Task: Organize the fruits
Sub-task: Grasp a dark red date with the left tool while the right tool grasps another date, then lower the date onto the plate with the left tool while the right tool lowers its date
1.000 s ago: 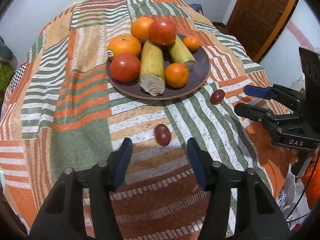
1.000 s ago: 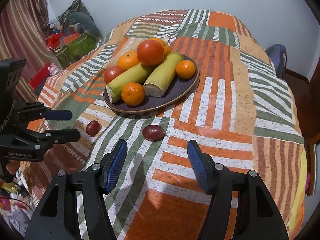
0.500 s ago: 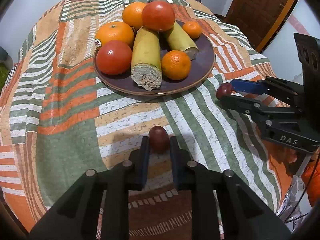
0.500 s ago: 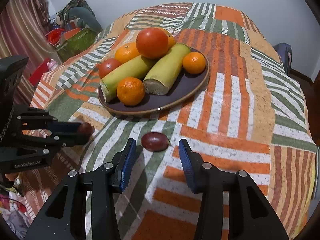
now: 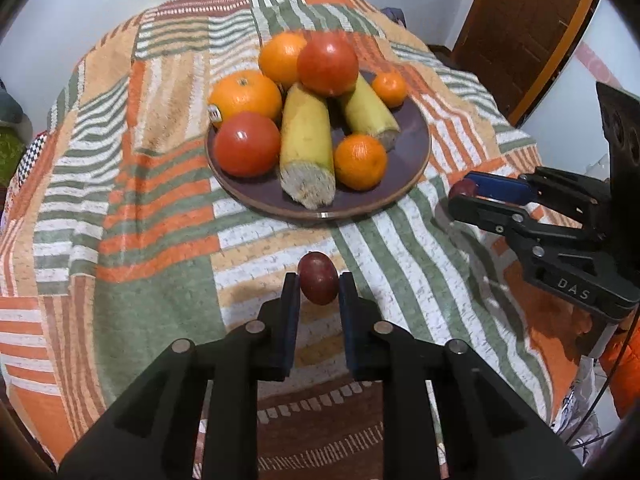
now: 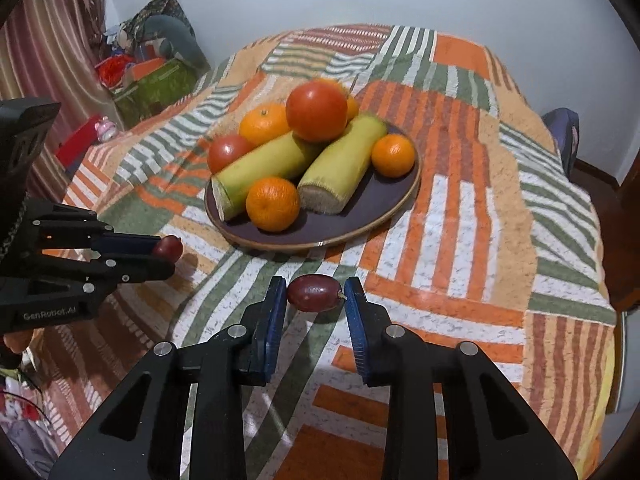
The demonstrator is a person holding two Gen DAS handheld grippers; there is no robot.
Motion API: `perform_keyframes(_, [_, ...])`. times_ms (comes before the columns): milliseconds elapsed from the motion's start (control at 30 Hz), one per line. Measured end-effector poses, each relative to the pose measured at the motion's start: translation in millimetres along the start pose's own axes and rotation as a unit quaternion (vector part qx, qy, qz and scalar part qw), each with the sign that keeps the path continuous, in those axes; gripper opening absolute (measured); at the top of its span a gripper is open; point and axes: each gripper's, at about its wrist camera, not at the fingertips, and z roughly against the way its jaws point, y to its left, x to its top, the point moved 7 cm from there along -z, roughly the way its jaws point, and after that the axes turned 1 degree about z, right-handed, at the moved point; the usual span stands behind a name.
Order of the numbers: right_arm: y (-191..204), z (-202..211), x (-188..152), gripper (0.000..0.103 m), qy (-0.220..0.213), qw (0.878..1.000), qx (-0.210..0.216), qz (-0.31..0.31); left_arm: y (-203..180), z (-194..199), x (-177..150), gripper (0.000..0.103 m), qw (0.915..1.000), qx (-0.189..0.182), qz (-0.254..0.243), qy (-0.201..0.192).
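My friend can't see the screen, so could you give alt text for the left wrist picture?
The left tongs pinch a dark red grape above a striped patchwork cloth. Beyond sits a brown plate piled with oranges, tomatoes and two yellow-green stalk pieces. At right, the right tongs grip a second grape.

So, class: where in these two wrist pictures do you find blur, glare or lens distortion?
Left wrist view: black fisheye corners, bowed door, glare spots on the near tomato. Right wrist view: motion blur on the top tomato, while the grape between the right gripper fingers stays sharp.
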Motion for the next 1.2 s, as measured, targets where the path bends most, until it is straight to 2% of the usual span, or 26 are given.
perform_keyframes(367, [-4.5,18.8,32.1,0.027,-0.042,0.999,-0.013,0.005,1.2,24.1,38.2,0.019,0.9988,0.006,-0.001,-0.049])
perform_keyframes(667, [5.3,12.6,55.1,0.027,-0.06,0.998,-0.005,0.017,-3.2,25.2,67.5,0.019,0.9972,0.004,-0.001,-0.074])
perform_keyframes(867, [8.1,1.5,66.1,0.027,-0.061,0.998,0.0,0.022,-3.9,16.4,82.6,0.019,0.9966,0.006,0.001,-0.082])
perform_keyframes(1200, [7.1,-23.6,72.9,0.027,-0.049,0.998,0.017,0.019,6.9,-5.3,93.8,0.019,0.9972,0.007,0.012,-0.073])
